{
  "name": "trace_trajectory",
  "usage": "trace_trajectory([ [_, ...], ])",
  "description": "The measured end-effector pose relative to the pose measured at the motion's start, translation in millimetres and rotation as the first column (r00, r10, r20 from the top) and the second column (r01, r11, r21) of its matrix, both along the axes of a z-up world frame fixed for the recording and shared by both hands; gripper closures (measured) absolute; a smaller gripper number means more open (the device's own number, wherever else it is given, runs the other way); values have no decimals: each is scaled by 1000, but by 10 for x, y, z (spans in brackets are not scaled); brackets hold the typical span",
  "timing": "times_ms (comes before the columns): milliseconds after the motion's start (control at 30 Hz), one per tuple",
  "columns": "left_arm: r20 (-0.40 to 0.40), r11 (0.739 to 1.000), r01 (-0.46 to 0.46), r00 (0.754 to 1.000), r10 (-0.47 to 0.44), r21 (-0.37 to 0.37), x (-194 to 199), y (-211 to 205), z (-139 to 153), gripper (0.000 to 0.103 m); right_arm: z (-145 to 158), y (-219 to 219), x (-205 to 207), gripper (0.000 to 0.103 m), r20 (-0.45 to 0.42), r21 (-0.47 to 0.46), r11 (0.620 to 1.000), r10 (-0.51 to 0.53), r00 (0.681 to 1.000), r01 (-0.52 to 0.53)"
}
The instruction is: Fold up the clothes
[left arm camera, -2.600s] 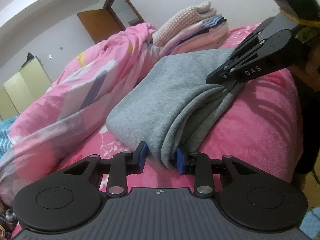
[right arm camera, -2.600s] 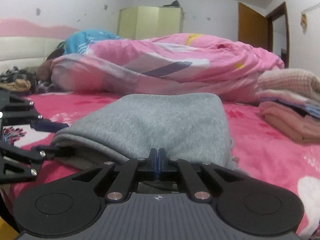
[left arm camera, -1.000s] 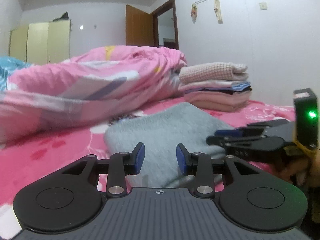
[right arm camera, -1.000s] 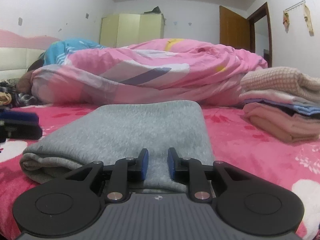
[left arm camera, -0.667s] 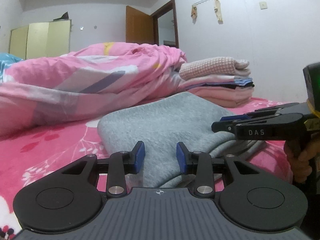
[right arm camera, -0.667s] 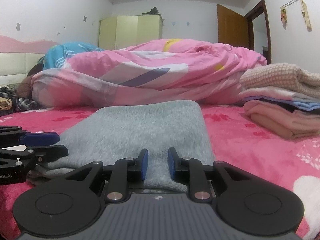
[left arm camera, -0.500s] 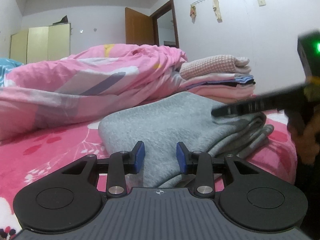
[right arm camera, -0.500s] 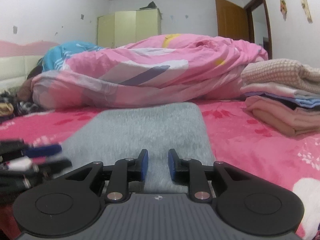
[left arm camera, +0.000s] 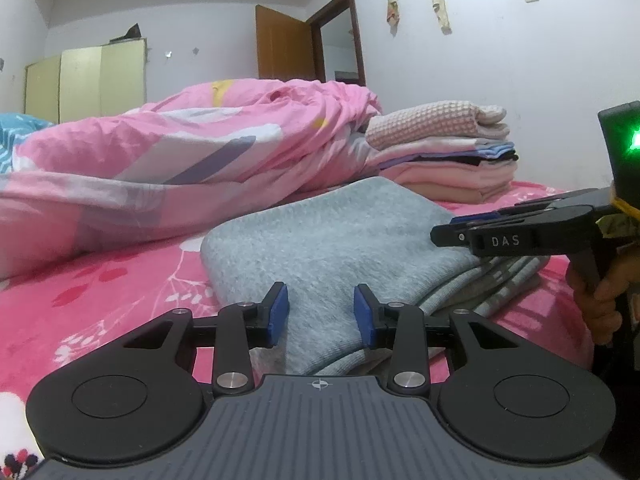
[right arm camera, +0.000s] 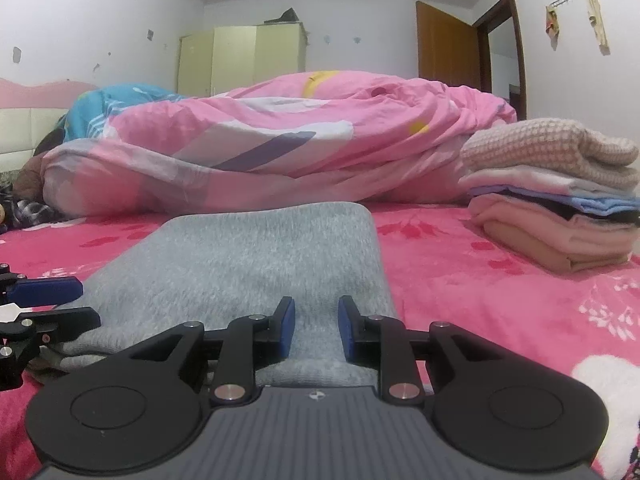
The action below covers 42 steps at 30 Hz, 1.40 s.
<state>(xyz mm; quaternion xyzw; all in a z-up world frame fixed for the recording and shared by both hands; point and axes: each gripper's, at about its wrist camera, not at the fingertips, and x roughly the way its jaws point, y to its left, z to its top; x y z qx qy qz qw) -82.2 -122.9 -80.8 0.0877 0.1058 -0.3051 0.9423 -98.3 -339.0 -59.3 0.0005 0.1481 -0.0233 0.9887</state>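
Having let go since 2.6 s ago, both tongs, left (left arm camera: 321, 316) and right (right arm camera: 316, 327), gape apart, seemingly clear of the folded grey garment (left arm camera: 340, 248).

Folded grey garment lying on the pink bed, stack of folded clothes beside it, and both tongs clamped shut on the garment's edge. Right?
Not quite. Both wrist views show the left tongs and right tongs open, gripping nothing. The folded grey garment does lie on the pink bed, the stack of folded clothes beside it.

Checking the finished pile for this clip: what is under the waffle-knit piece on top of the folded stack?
Under the waffle-knit piece lie a pale pink layer, thin blue and dark layers, then thicker peach-pink folds resting on the pink bedsheet. Only folded edges show, so garment types cannot be told.
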Motion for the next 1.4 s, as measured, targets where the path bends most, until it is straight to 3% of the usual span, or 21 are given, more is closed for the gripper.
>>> trace_trajectory([
  [1400,-32,1000,-29,999,28,-5,30,21,24,55,9,4,-16,75,-2,8,1000,-11,1000,11],
])
